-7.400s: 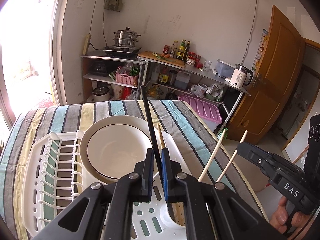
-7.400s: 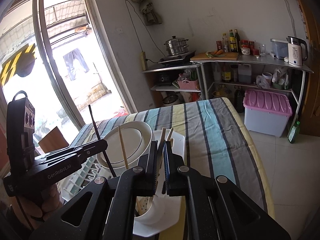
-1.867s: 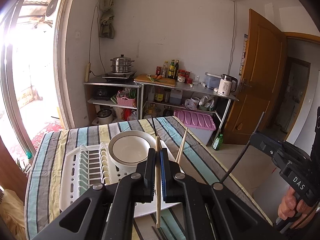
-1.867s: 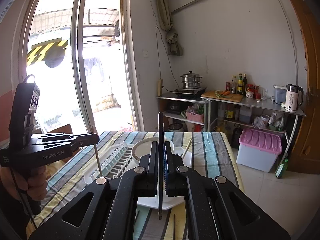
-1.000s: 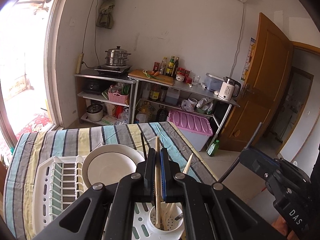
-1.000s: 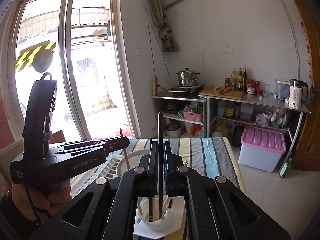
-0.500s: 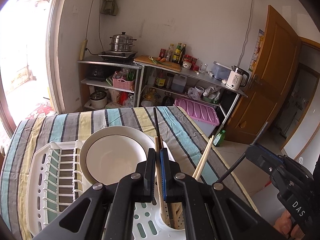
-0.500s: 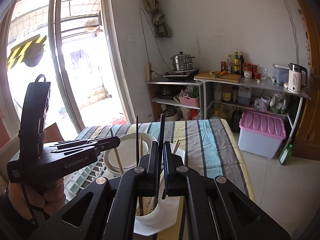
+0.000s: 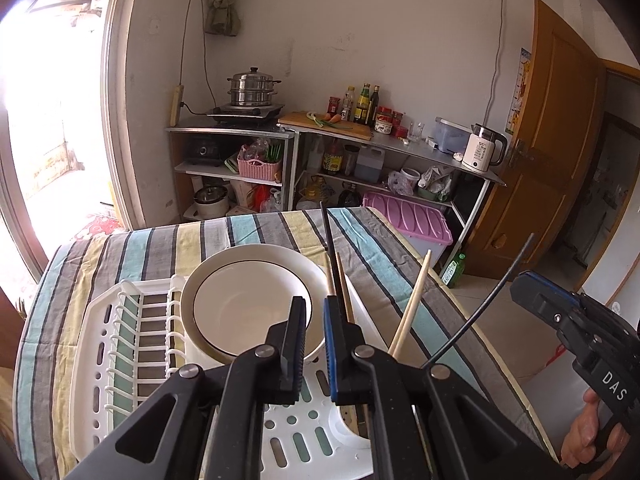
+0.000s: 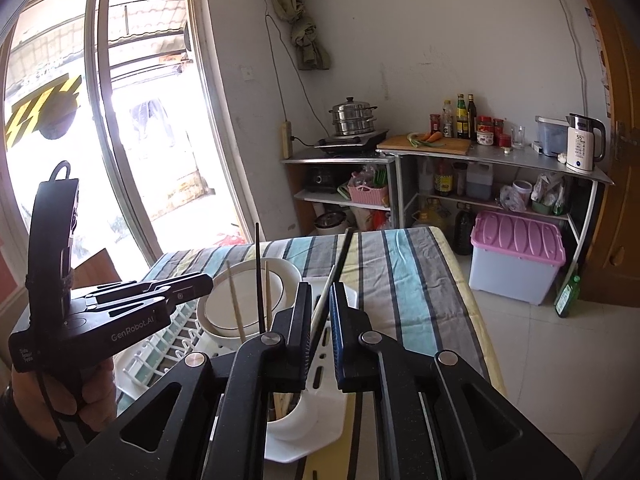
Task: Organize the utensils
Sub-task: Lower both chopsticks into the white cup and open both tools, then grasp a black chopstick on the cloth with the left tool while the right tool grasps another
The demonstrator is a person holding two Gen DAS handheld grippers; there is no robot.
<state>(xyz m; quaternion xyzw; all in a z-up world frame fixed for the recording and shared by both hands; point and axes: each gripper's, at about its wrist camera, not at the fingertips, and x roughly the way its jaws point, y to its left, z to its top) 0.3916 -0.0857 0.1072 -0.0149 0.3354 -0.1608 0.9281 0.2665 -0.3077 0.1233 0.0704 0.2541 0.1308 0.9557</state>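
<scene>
Two hand-held grippers in view. Left hand-held gripper (image 9: 314, 340), low centre of the left wrist view, jaws parted, nothing between them. Right hand-held gripper (image 10: 320, 326), low centre of the right wrist view, jaws likewise apart; a black chopstick (image 10: 338, 268) leans through the gap, contact not discernible.

Wooden chopsticks (image 9: 410, 304) and black ones stand tilted in the white utensil cup (image 10: 298, 416) at the corner of the white drying rack (image 9: 96, 360). White bowl (image 9: 248, 300) sits in the rack, just left of the cup.

Rack rests on a bench under a striped cloth (image 9: 384, 264).

Room: metal shelves with steamer pot (image 9: 253, 87) upper centre, kettle (image 9: 484, 152), pink bin (image 10: 516, 256), wooden door (image 9: 552, 140) at right, bright window (image 10: 100, 120) at left.
</scene>
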